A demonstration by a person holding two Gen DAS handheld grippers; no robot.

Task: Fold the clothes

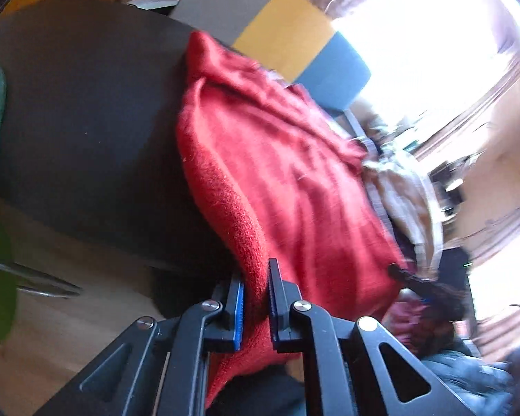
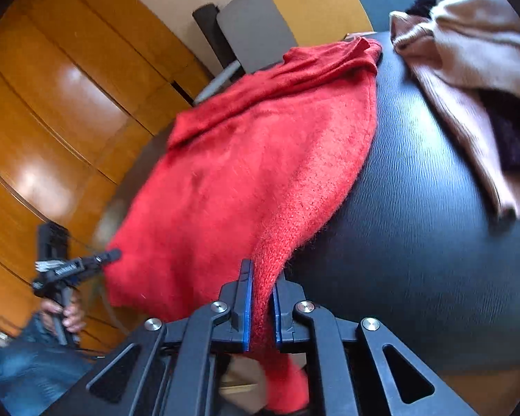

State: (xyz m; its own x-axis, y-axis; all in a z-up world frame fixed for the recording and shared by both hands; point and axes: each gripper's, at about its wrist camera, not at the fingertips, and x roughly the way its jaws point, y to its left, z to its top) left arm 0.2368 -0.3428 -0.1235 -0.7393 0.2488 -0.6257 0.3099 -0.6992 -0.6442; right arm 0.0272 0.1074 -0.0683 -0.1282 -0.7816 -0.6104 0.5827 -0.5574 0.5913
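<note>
Both the left hand-held gripper (image 1: 256, 306) and right hand-held gripper (image 2: 260, 312) pinch the near edge of the fuzzy red knitted sweater (image 2: 246, 170), draped over the dark textured bench (image 2: 416, 228) (pale garments (image 2: 475, 55) lie beside). A fold is probably starting; next, carry that edge across evenly.

text: none legible | labels: none | numbers: 0 readable
</note>
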